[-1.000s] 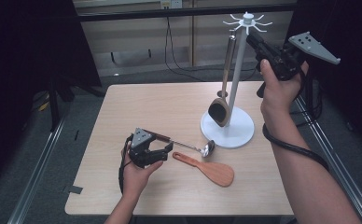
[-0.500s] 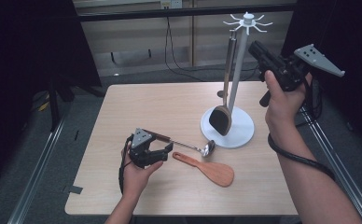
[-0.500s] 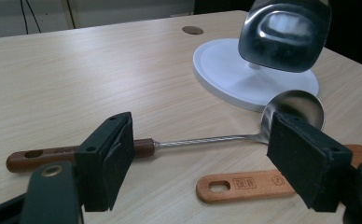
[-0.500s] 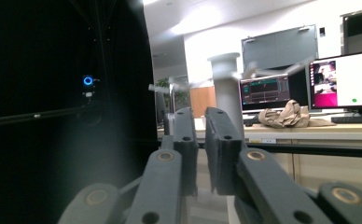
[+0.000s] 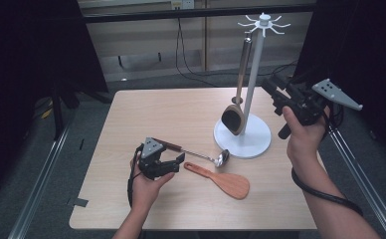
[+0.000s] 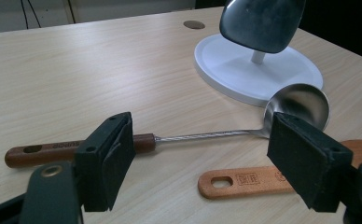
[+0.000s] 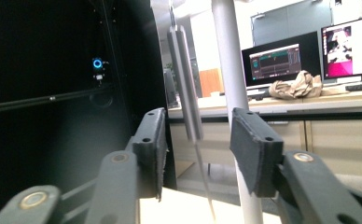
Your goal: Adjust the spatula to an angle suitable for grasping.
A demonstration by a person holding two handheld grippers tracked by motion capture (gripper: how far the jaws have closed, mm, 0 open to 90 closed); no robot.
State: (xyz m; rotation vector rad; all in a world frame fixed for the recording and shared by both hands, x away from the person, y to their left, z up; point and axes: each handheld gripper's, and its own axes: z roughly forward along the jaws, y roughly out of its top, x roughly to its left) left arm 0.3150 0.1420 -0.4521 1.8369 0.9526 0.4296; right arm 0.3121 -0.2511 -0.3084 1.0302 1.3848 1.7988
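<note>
A white utensil stand (image 5: 254,74) rises from its round base (image 5: 250,142) at the table's right. A dark spoon (image 5: 233,118) hangs from one of its top hooks. A metal ladle (image 5: 201,155) with a wooden handle and a wooden rice paddle (image 5: 221,180) lie flat in front of the base. My left gripper (image 5: 176,163) rests low on the table, open, with its jaws either side of the ladle (image 6: 207,135) shaft but not touching it. My right gripper (image 5: 273,92) is open in the air right of the stand, and the hanging spoon's handle (image 7: 186,79) shows beyond its jaws.
The paddle (image 6: 244,182) lies just nearer than the ladle in the left gripper view. The stand's pole (image 7: 230,60) is close behind my right jaws. Desks with monitors (image 7: 274,60) stand beyond the table. Metal rails (image 5: 37,194) run along the floor on both sides.
My right gripper has come down and to the right, away from the stand's top hooks. The dark spoon stays hanging. My left gripper has not moved.
</note>
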